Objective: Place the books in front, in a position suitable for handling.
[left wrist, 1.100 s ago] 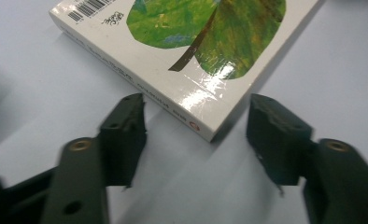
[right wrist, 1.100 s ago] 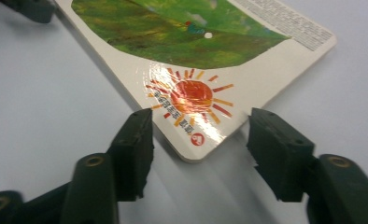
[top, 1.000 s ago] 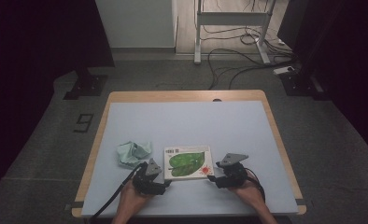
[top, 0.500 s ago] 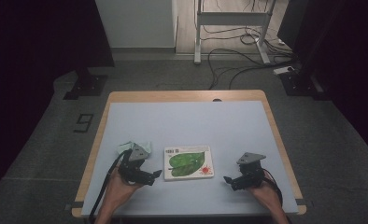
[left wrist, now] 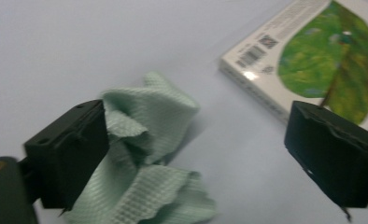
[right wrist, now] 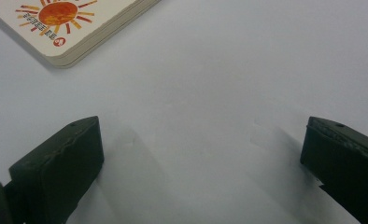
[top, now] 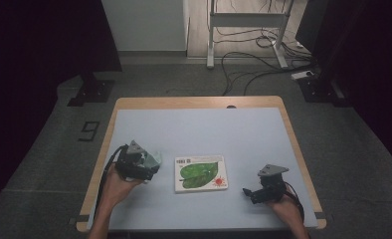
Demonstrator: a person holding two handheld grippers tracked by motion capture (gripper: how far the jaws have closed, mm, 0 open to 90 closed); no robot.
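Note:
A board book (top: 201, 173) with a green leaf and a red sun on its cover lies flat near the table's front middle. Left of it sits a crumpled pale green cloth (top: 155, 158). My left gripper (top: 147, 167) hovers over the cloth. In the left gripper view the cloth (left wrist: 149, 140) lies under the open left gripper (left wrist: 196, 158), bunched by one jaw, with the book (left wrist: 313, 70) beyond. Its jaws have just been closing a little, but no pad presses on anything. My right gripper (top: 248, 192) stands right of the book. The right gripper (right wrist: 201, 168) has just been opening and holds nothing; the book's corner (right wrist: 60, 28) lies ahead.
The table (top: 199, 127) has a light blue top with a wooden rim (top: 199, 102). Beyond it, cables (top: 253, 64) and a metal stand (top: 244, 20) sit on the dark floor. A black base (top: 92, 92) stands at the far left.
Both grippers were at the book's left and right edges. They have drawn apart: the left moved left and up over the cloth, the right moved right. Both jaws now stand wider.

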